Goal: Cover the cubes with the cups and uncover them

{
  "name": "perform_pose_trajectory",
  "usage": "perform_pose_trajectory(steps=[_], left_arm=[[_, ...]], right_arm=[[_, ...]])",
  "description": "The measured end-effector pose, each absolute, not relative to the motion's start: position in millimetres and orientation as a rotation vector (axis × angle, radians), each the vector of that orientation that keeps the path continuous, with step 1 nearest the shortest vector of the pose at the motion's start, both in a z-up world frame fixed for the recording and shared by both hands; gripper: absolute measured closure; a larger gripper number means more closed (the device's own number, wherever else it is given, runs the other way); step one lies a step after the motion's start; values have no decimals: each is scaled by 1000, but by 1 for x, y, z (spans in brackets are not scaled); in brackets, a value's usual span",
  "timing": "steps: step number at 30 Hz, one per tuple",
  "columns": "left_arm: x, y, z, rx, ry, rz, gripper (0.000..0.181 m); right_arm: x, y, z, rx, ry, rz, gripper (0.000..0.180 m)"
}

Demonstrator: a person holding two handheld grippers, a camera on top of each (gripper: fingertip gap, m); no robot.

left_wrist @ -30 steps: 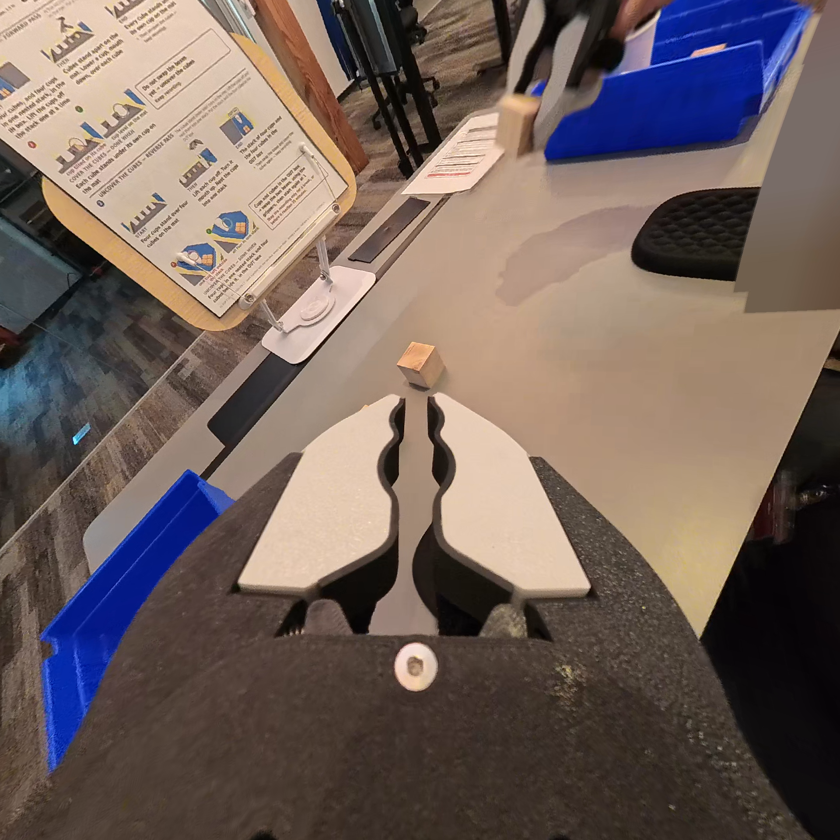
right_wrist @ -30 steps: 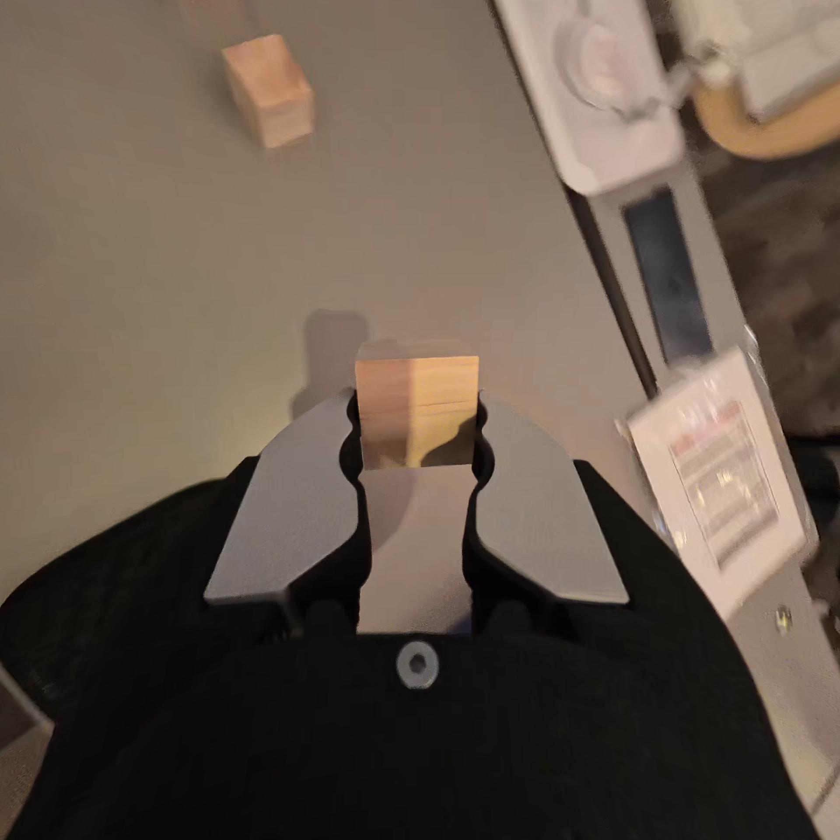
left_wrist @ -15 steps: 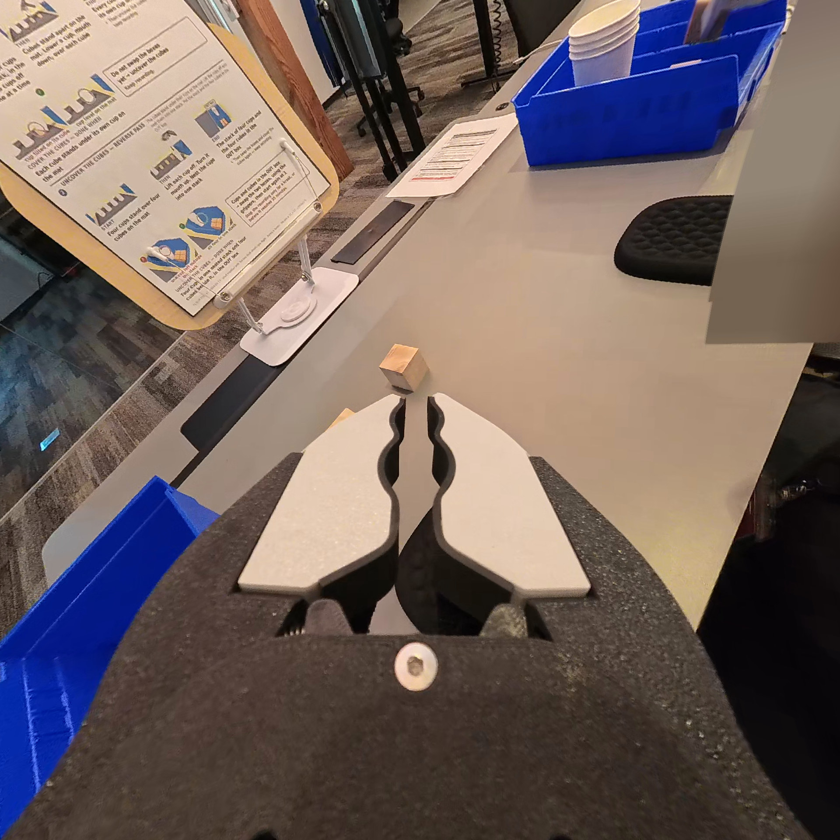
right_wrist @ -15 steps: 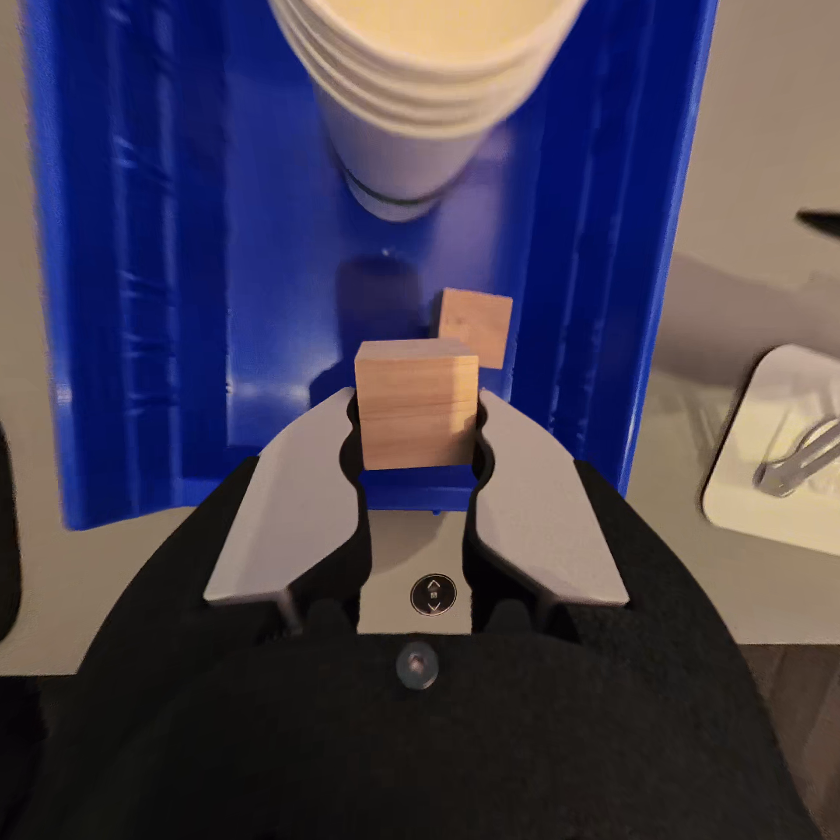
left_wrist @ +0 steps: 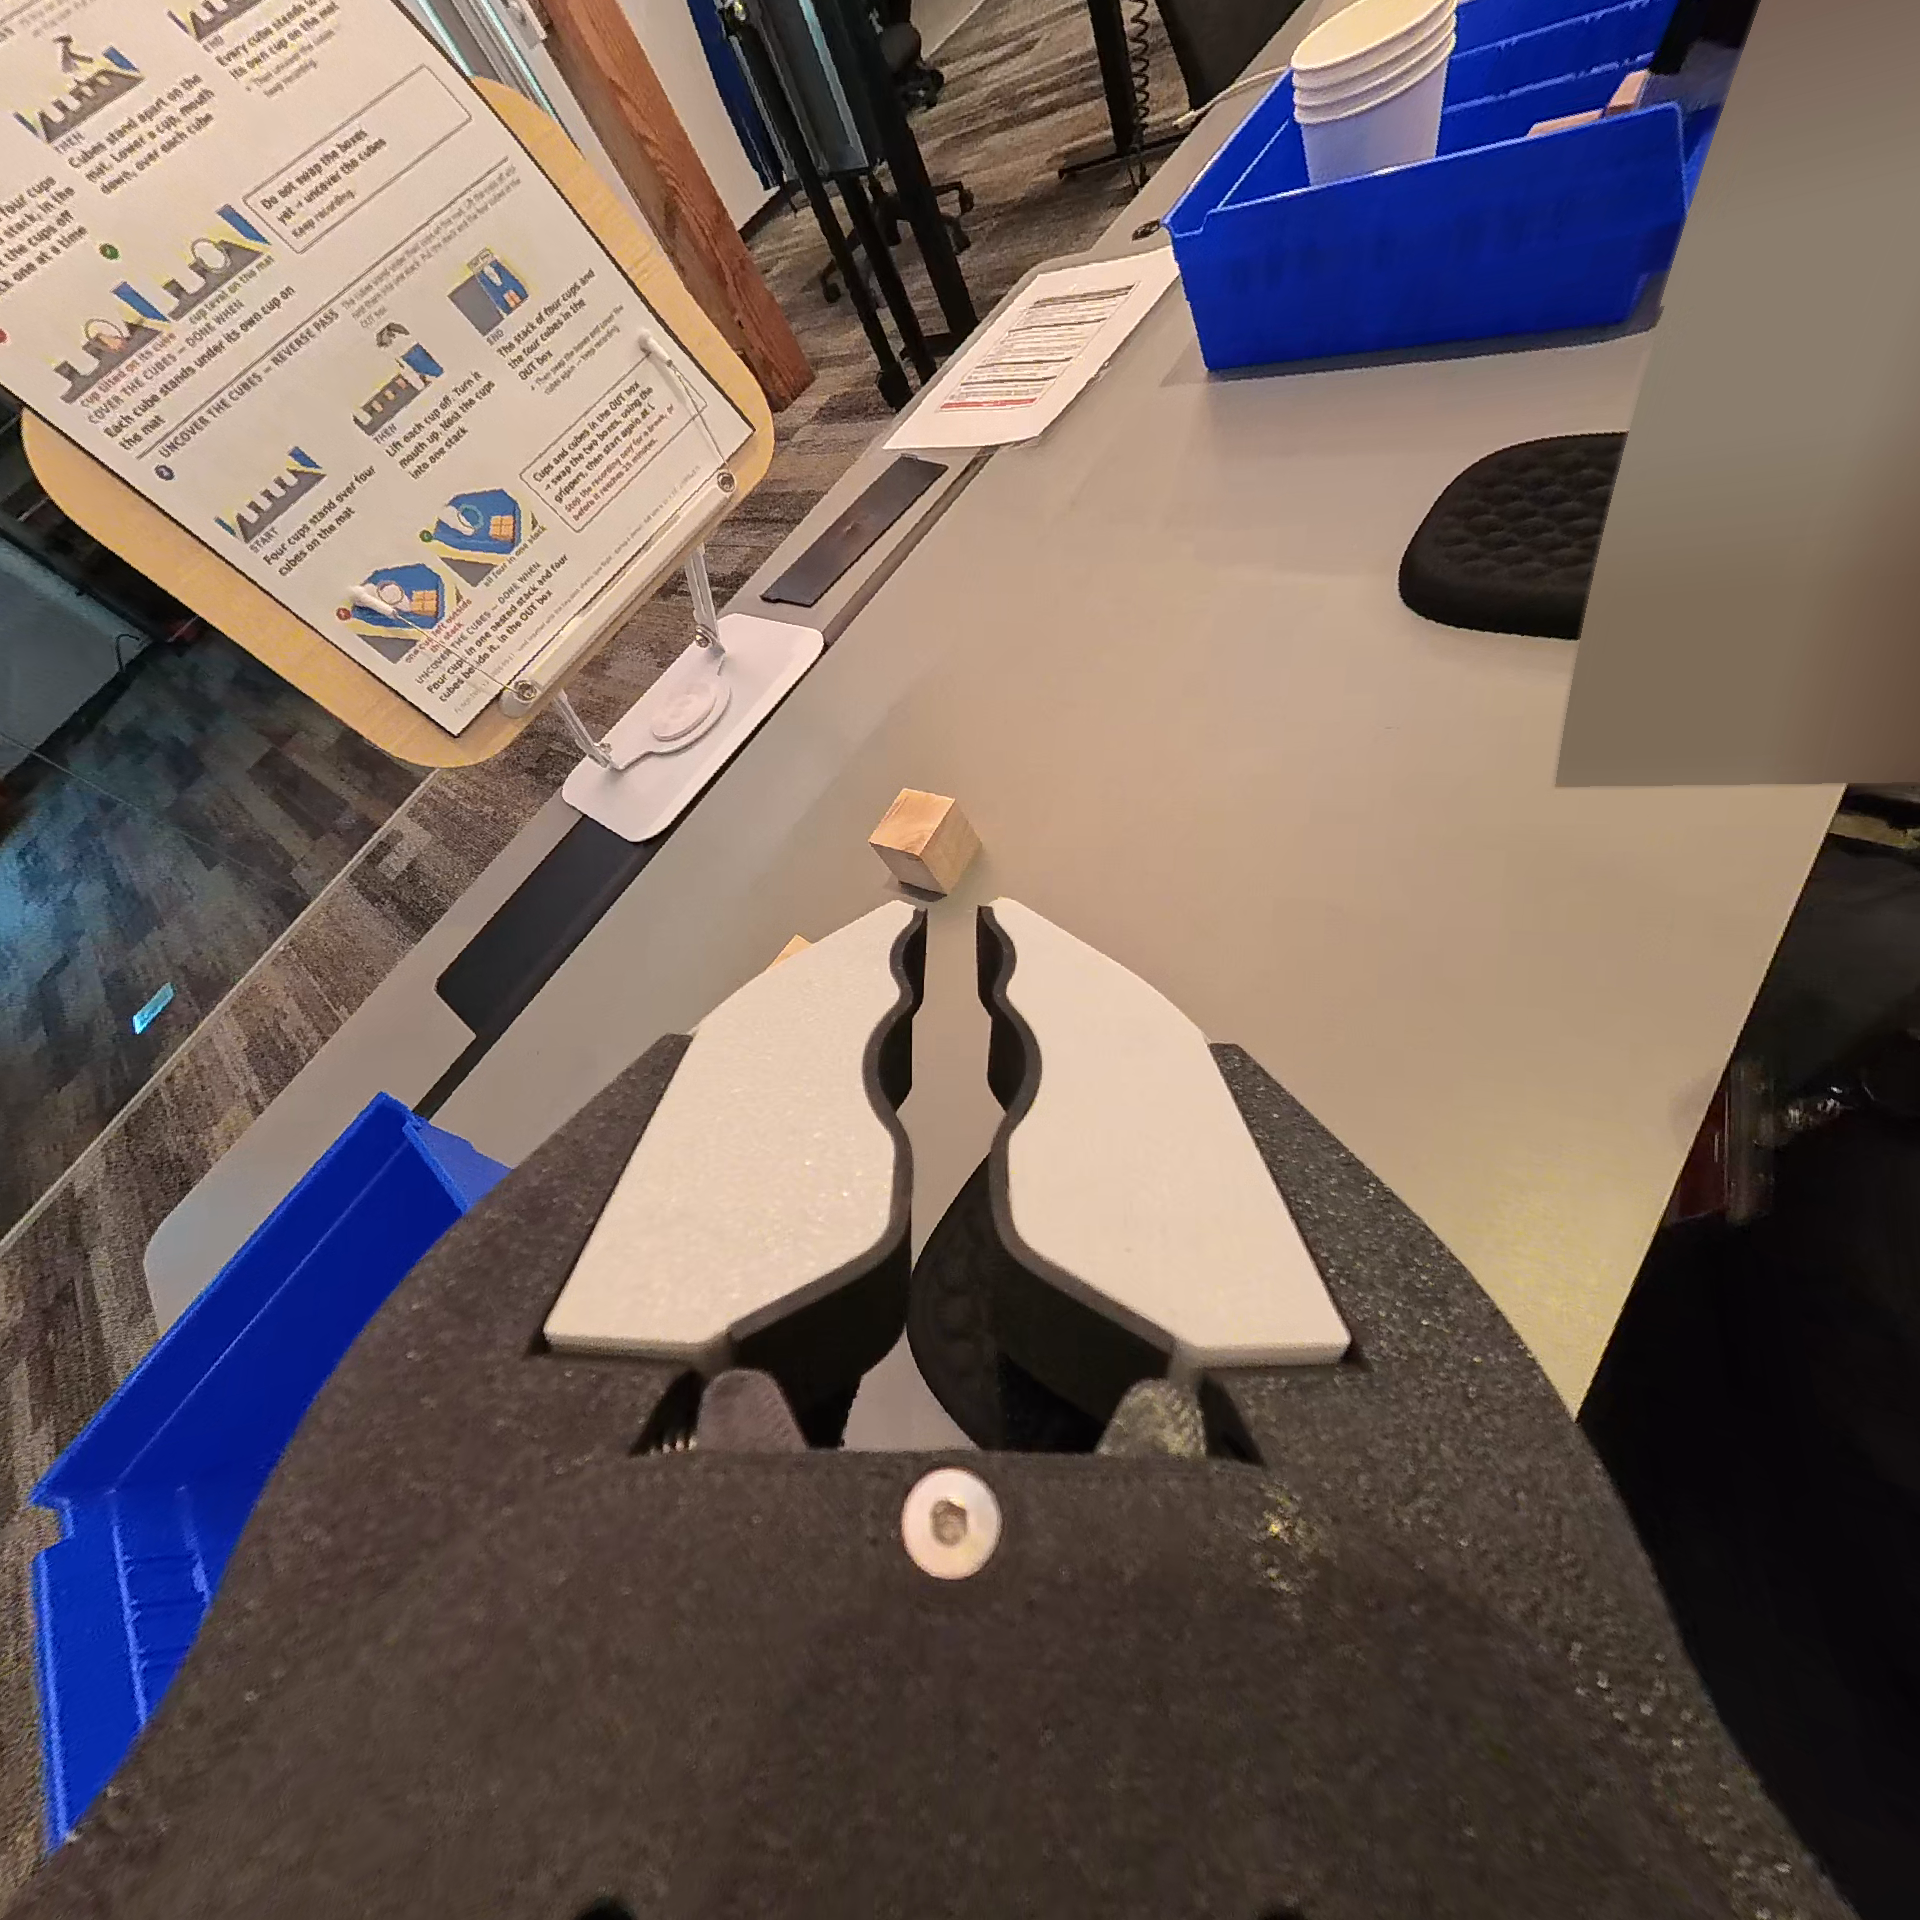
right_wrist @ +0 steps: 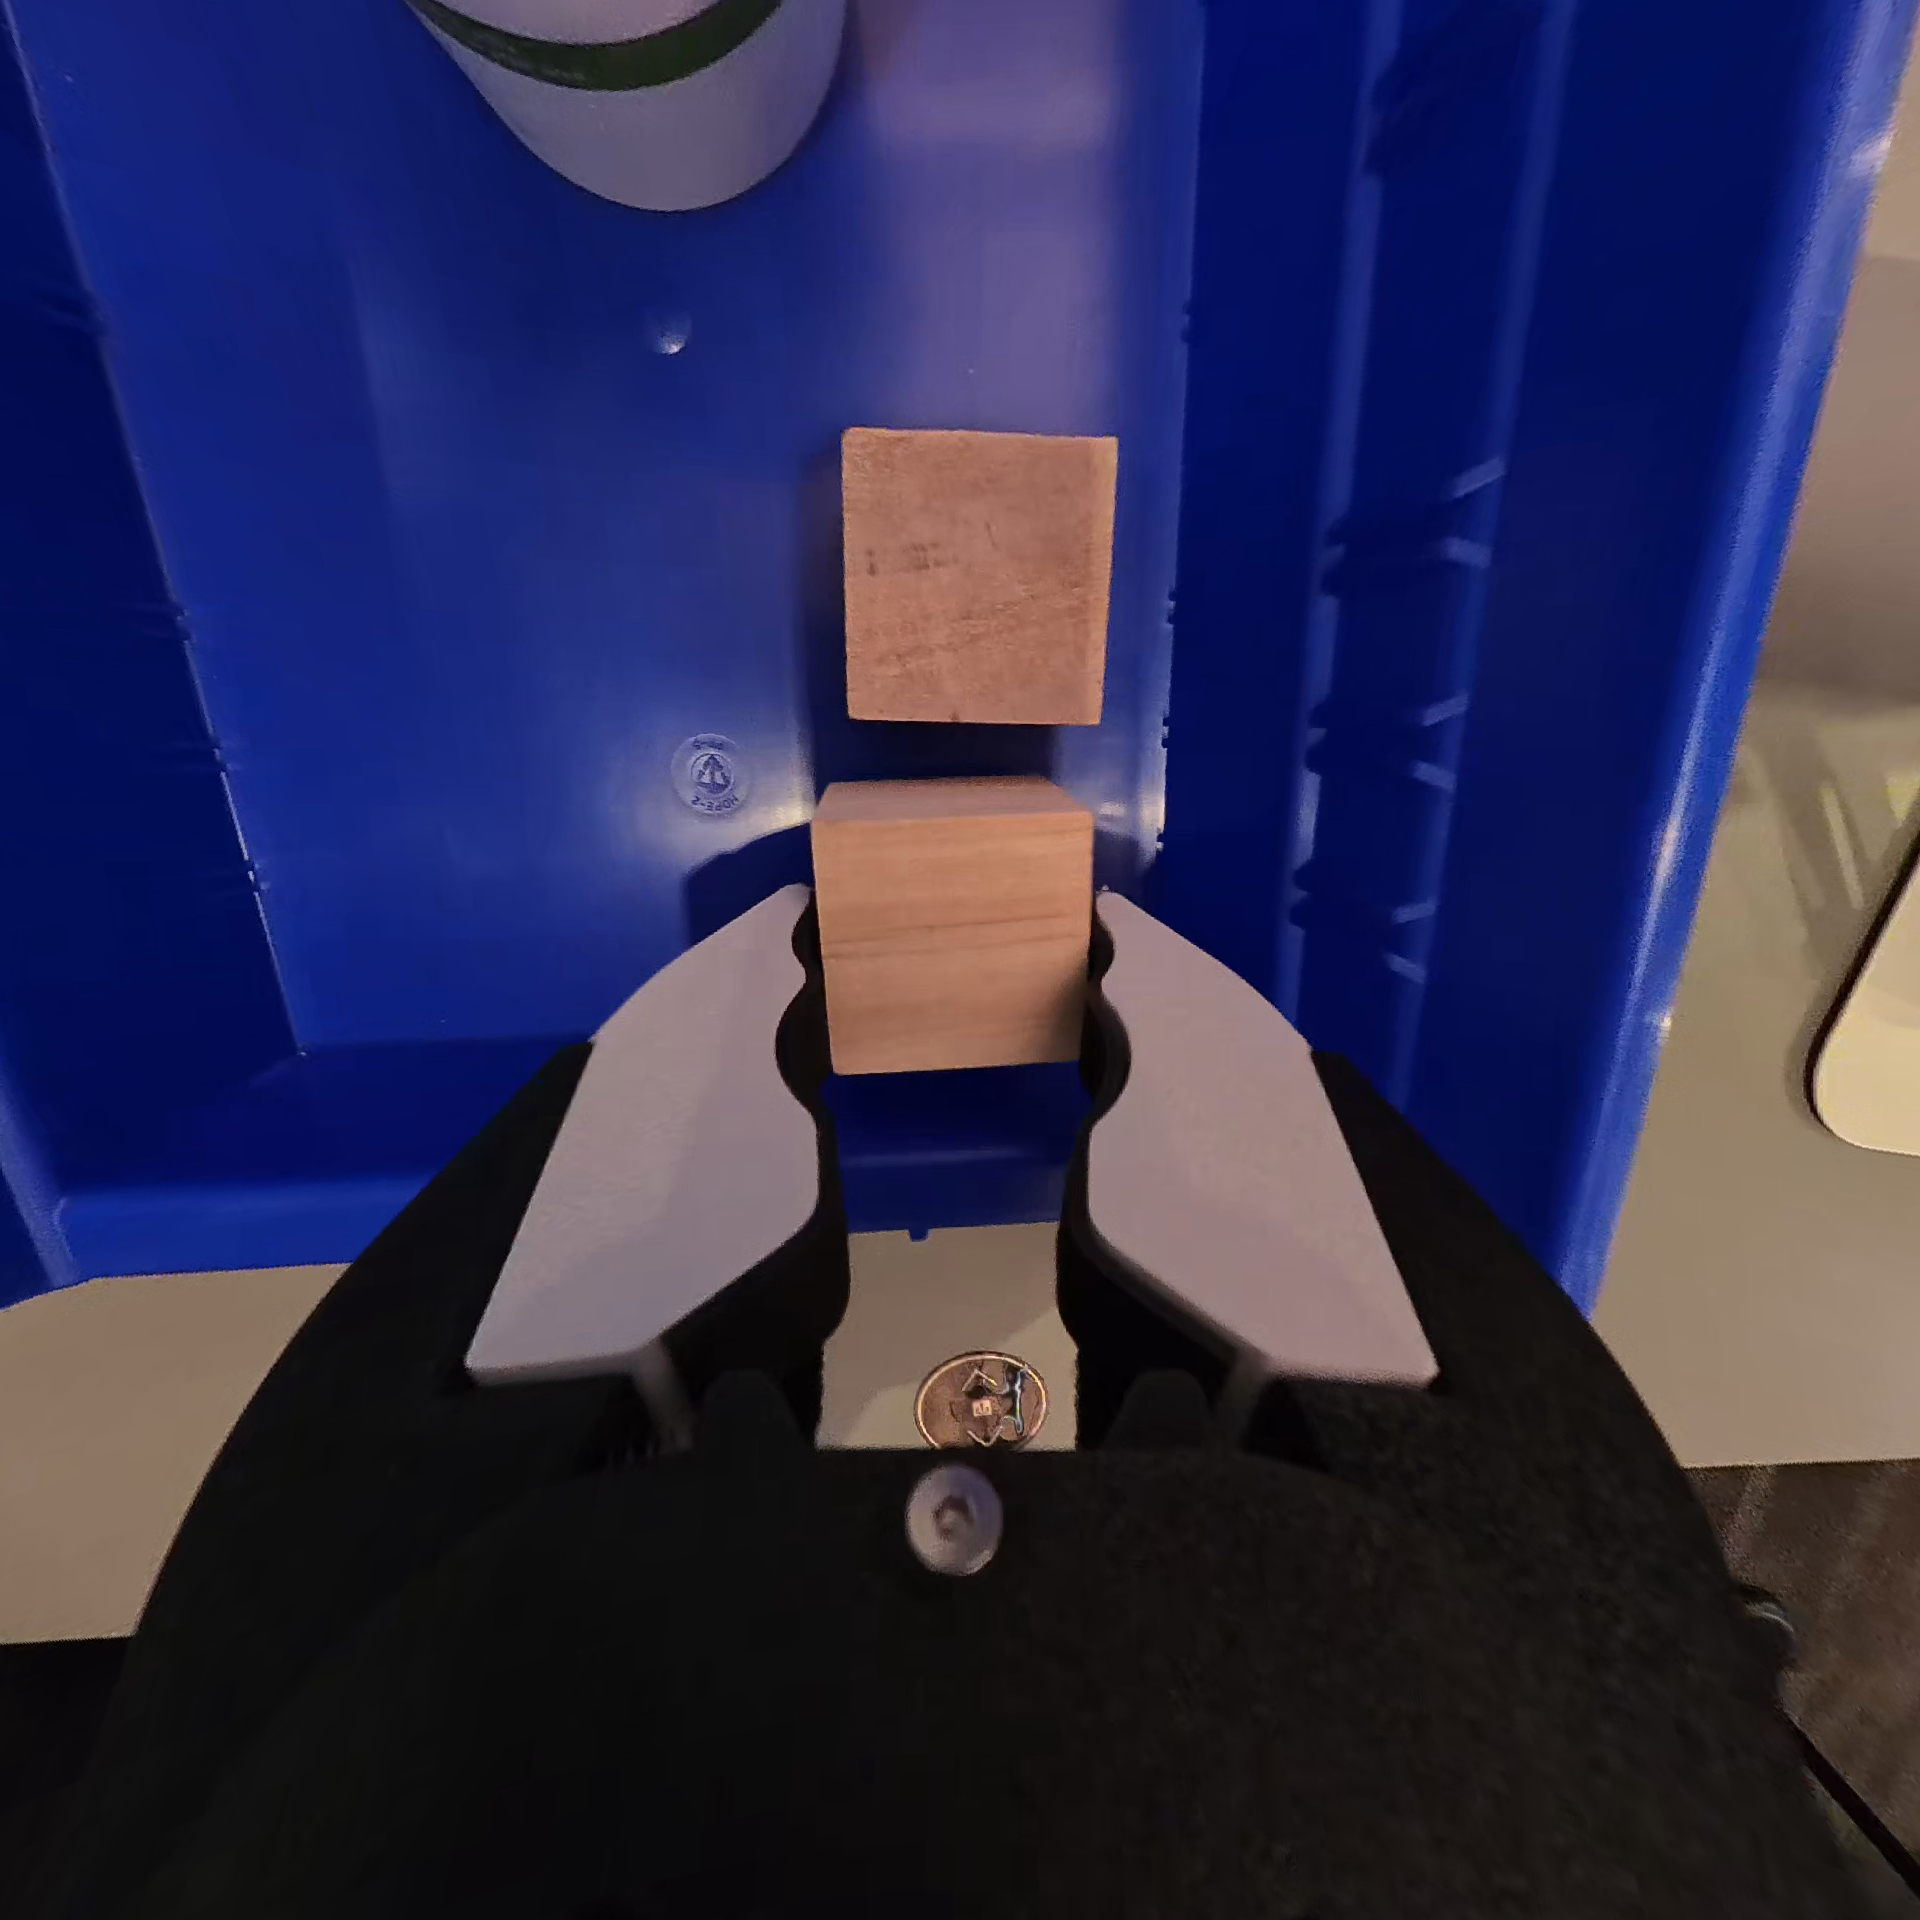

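Right gripper (right_wrist: pixel 951 914) of mine is closed on a wooden cube (right_wrist: pixel 951 935), and in the last second I carried it from above the counter (left_wrist: pixel 1195 727) into the blue bin (right_wrist: pixel 416 623), where it now hangs low, just before a second cube (right_wrist: pixel 977 577) lying on the bin floor near the cup stack (right_wrist: pixel 644 94). Left gripper (left_wrist: pixel 948 914) holds nothing, its jaws almost together, and waits behind another cube (left_wrist: pixel 925 840) left on the counter. I judge the uncovering is near its end: this cube can be released, then the counter cubes follow.

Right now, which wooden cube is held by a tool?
The cube between the right tool's fingers, over the blue bin; another lies loose beyond it.
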State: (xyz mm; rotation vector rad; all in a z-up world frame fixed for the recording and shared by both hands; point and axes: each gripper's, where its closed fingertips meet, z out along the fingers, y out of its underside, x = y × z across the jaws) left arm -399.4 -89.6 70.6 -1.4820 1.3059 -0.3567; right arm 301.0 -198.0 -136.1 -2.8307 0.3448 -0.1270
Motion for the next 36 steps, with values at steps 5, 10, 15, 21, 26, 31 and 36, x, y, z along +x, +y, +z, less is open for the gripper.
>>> perform_pose_trajectory(steps=[5,10,15,21,26,31,36], left_arm=[[-396,-90,72,-1477,1314,-354,172],[-394,-91,73,-1472,1321,-350,172],[-395,-90,73,-1476,1316,-346,172],[-394,-90,74,-1475,1317,-345,172],[-393,-89,73,-1475,1316,-346,172],[-394,-90,73,-1477,1315,-347,172],[-395,-90,74,-1477,1310,-349,172]], right_arm=[[303,-200,-138,-2879,344,-135,134],[305,-200,-140,-2943,358,-122,134],[305,-200,-143,-2983,397,-97,134],[306,-200,-145,-3025,398,-94,134],[306,-199,-146,-3055,389,-98,134],[306,-199,-148,-3086,379,-100,134],[307,-199,-148,-3104,345,-111,133]])
